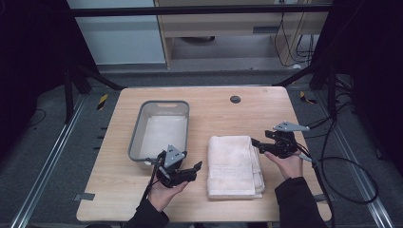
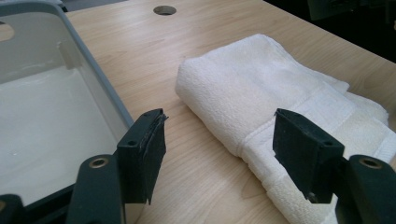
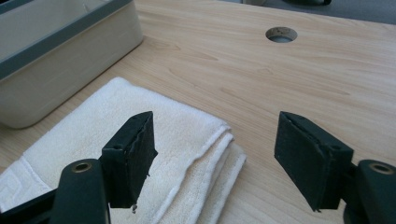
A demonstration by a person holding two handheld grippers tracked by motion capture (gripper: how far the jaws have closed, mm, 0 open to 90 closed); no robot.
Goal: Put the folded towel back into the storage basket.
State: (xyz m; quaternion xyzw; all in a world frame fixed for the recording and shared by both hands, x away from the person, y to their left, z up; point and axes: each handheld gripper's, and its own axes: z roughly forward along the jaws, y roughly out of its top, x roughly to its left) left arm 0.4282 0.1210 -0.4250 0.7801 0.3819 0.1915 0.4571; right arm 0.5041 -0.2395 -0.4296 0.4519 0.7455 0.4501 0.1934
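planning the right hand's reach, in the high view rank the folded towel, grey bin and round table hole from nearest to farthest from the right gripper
1. The folded towel, just to the left of the open right gripper, its edge almost at the jaws.
2. The round table hole, toward the table's far edge and slightly left.
3. The grey bin, beyond the towel on the table's left half.

Bare counter (image 1: 223, 114) lies open behind the folded towel (image 1: 233, 165); the grey bin (image 1: 160, 130) blocks its left side.
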